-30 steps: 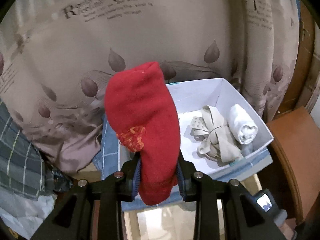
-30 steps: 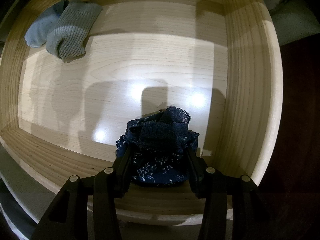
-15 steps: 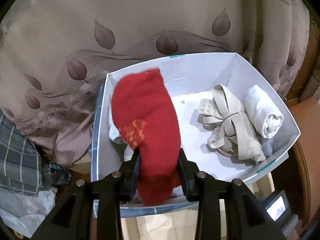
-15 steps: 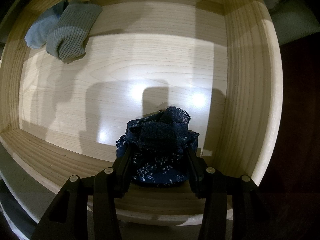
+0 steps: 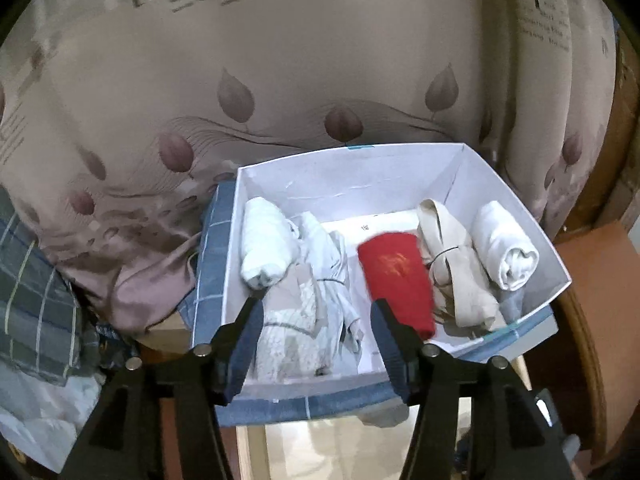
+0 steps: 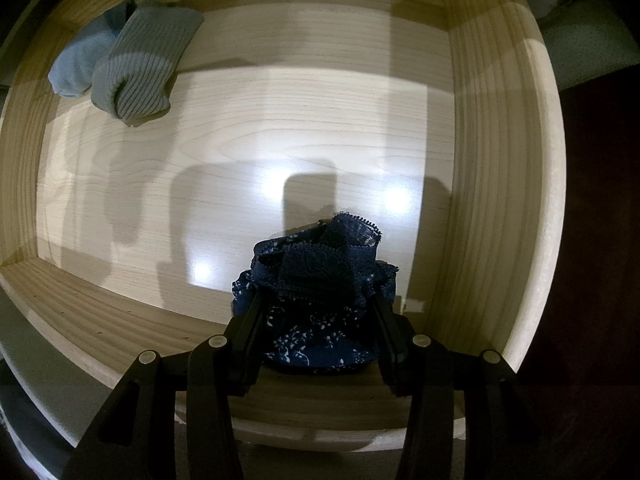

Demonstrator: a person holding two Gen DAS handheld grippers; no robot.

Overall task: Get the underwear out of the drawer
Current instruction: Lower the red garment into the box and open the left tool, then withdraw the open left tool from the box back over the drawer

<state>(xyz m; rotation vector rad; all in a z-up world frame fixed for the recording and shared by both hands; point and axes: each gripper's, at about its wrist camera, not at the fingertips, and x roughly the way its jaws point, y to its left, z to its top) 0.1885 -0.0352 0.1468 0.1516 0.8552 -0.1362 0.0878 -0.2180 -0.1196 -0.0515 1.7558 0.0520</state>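
Observation:
In the left wrist view my left gripper point(image 5: 316, 312) hangs over a white box point(image 5: 348, 184), its jaws opening with nothing gripped between them. A red rolled garment point(image 5: 396, 276) lies in the box just beyond the right finger. In the right wrist view my right gripper point(image 6: 316, 300) is shut on dark blue lace underwear point(image 6: 320, 276) at the near right corner of the pale wooden drawer point(image 6: 500, 160). Two rolled grey-blue garments point(image 6: 132, 64) lie in the drawer's far left corner.
The box also holds a white roll point(image 5: 264, 248), a crumpled pale garment point(image 5: 316, 296), beige straps point(image 5: 452, 264) and another white roll point(image 5: 504, 252). A leaf-printed curtain point(image 5: 280, 80) hangs behind it. Checked cloth point(image 5: 32, 312) lies at the left, brown wooden furniture point(image 5: 592, 280) at the right.
My left gripper came over the box, opened, and let go of the red garment, which now lies in the box. The right gripper and the blue underwear have not moved.

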